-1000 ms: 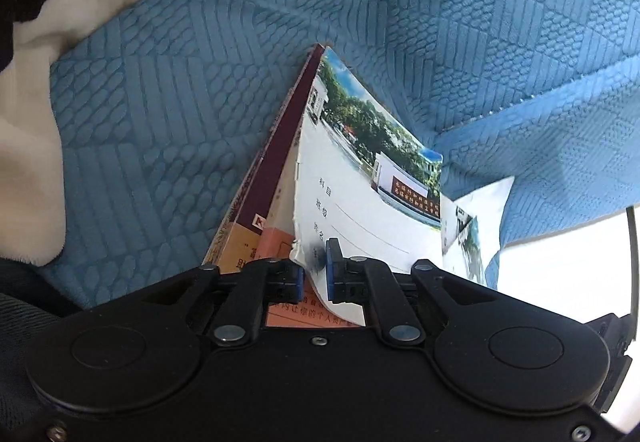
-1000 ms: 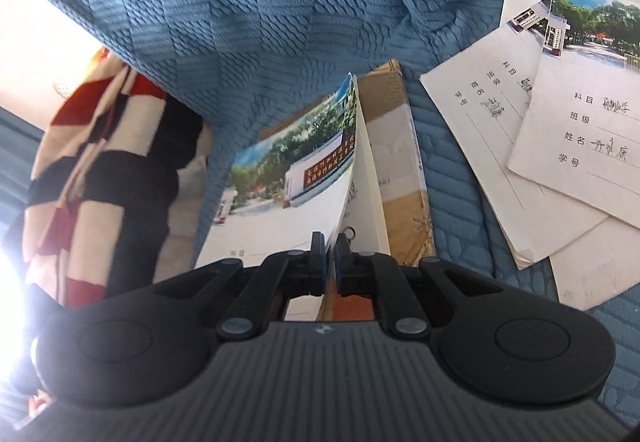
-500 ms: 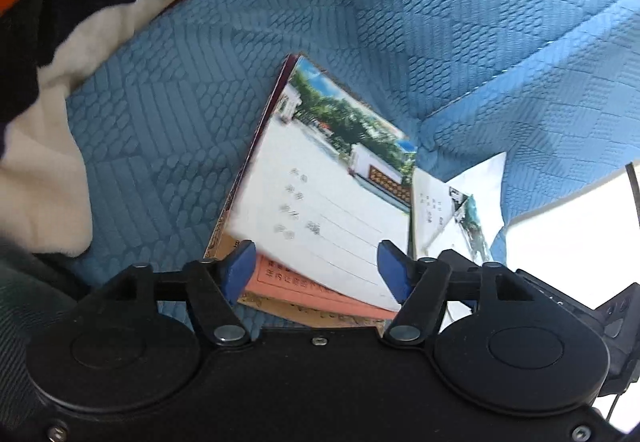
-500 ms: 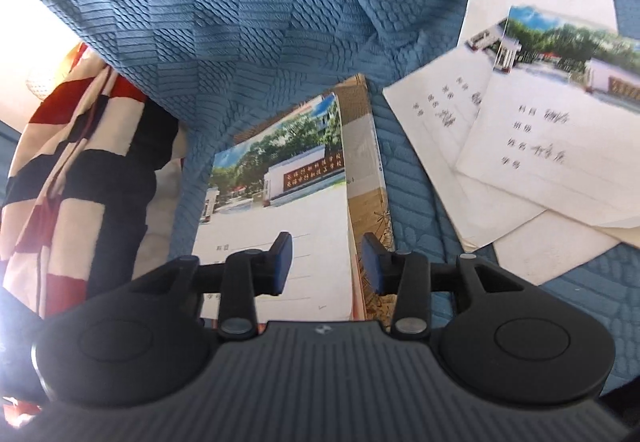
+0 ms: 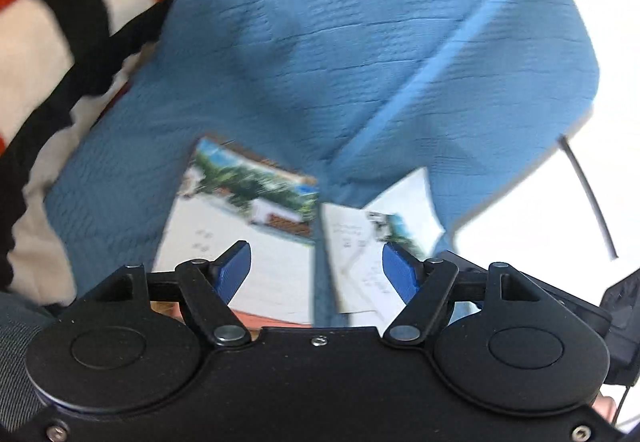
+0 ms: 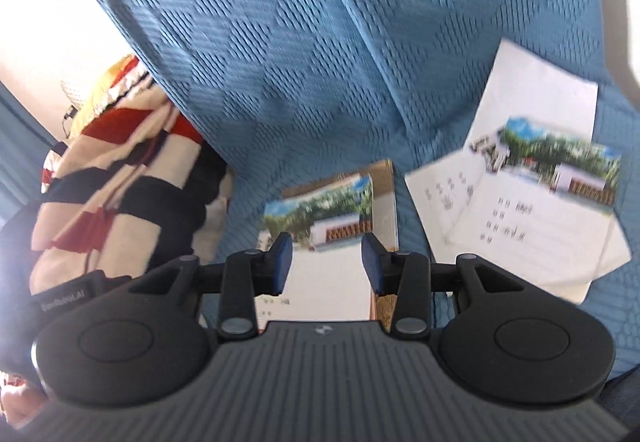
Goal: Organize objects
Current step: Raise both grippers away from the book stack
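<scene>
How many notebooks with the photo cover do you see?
3, maybe more hidden: one notebook atop the stack ahead of the right gripper, two overlapping, top and under, to its right.

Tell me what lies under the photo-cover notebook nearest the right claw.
Under the photo-cover notebook, a brown book juts out on the right. Its cover is mostly hidden.

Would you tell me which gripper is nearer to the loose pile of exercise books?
Left. The left gripper partly frames the loose pile; the right gripper frames the stacked book, leaving the pile off to its right.
</scene>
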`<action>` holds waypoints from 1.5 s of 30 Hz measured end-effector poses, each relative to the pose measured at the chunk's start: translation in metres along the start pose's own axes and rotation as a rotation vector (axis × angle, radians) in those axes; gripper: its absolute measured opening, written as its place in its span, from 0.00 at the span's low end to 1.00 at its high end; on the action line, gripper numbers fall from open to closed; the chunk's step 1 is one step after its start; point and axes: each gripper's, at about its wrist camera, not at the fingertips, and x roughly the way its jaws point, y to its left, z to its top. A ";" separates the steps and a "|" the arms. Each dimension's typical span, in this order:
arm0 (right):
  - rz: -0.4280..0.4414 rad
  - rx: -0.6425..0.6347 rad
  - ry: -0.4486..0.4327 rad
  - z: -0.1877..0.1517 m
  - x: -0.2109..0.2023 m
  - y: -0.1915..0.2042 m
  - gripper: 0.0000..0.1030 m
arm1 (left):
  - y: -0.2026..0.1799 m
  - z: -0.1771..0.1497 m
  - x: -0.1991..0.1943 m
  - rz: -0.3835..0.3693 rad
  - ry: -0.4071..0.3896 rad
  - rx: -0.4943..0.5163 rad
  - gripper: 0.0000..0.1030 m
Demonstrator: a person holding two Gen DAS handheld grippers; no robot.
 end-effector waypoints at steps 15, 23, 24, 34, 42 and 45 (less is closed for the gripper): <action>-0.027 -0.047 -0.156 -0.004 -0.099 0.004 0.41 | -0.089 -0.018 -0.050 -0.067 -0.071 0.190 0.94; -0.070 -0.051 -0.199 -0.027 -0.137 -0.009 0.41 | -0.118 -0.039 -0.058 -0.090 -0.067 0.246 0.95; -0.079 -0.052 -0.203 -0.030 -0.140 -0.011 0.41 | -0.121 -0.041 -0.057 -0.096 -0.059 0.247 0.95; -0.163 -0.047 -0.193 -0.059 -0.153 -0.031 0.43 | -0.133 -0.073 -0.042 -0.125 -0.016 0.254 0.95; -0.210 -0.050 -0.180 -0.080 -0.153 -0.042 0.43 | -0.137 -0.088 -0.031 -0.105 0.018 0.280 0.96; -0.217 -0.054 -0.178 -0.083 -0.153 -0.044 0.43 | -0.136 -0.090 -0.029 -0.101 0.030 0.265 0.96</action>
